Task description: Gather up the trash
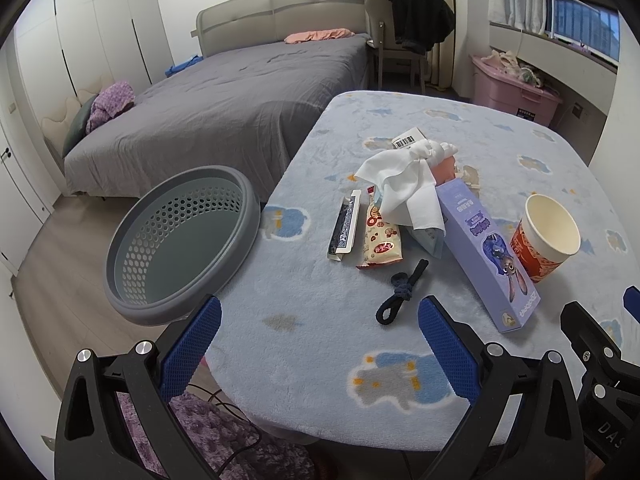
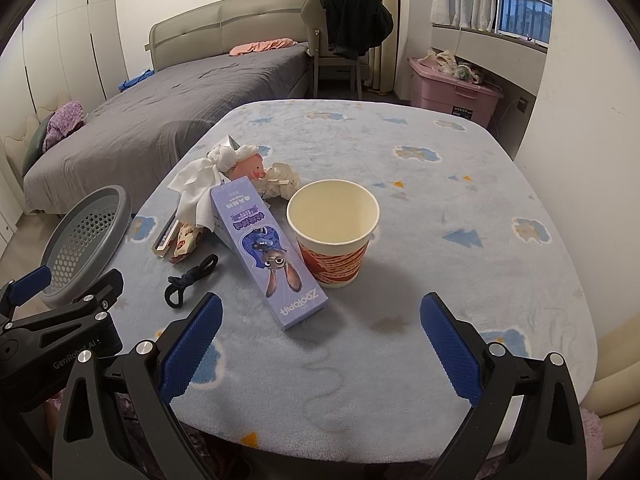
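Both my grippers, left point(image 1: 319, 344) and right point(image 2: 321, 342), hang spread and empty over the table point(image 2: 460, 208); the cup point(image 2: 333, 232) stands beside the box point(image 2: 268, 252), light, crushable, so I'd pinch its rim gently

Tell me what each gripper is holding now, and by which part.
Nothing is held: left gripper and right gripper are open, with empty fingers.

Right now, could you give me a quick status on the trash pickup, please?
Both tongs open, empty: left, right. Trash pile untouched on table: paper cup, purple box. Gray basket at table's edge. Nothing blocking.
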Available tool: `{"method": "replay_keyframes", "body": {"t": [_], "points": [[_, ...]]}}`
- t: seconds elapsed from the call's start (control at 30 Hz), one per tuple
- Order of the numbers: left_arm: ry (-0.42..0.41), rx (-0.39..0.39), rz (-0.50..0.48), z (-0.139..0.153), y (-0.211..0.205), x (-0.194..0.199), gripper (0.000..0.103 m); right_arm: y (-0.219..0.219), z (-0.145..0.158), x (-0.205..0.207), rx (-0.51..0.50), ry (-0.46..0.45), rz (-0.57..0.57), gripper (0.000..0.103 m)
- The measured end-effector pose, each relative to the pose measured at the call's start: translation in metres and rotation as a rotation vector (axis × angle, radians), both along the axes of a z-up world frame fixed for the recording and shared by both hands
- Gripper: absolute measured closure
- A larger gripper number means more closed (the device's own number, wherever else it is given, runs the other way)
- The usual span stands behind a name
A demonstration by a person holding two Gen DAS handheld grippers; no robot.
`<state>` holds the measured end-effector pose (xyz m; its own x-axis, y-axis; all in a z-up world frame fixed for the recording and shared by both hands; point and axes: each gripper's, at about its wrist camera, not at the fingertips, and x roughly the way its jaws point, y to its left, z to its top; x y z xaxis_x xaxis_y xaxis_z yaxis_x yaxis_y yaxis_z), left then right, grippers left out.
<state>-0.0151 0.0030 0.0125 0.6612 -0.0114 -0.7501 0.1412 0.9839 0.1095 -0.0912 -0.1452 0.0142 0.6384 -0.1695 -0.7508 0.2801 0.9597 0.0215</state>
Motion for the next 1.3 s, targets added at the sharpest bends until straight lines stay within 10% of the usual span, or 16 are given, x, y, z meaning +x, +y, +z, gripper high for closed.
{"method": "replay_keyframes", "body": {"t": [1.3], "points": [[0.015,0.021,0.026,-0.022,-0.018,0.007,0.006,-0.048,-0.028,0.034,0.053,0.014,0.062,0.008]]}}
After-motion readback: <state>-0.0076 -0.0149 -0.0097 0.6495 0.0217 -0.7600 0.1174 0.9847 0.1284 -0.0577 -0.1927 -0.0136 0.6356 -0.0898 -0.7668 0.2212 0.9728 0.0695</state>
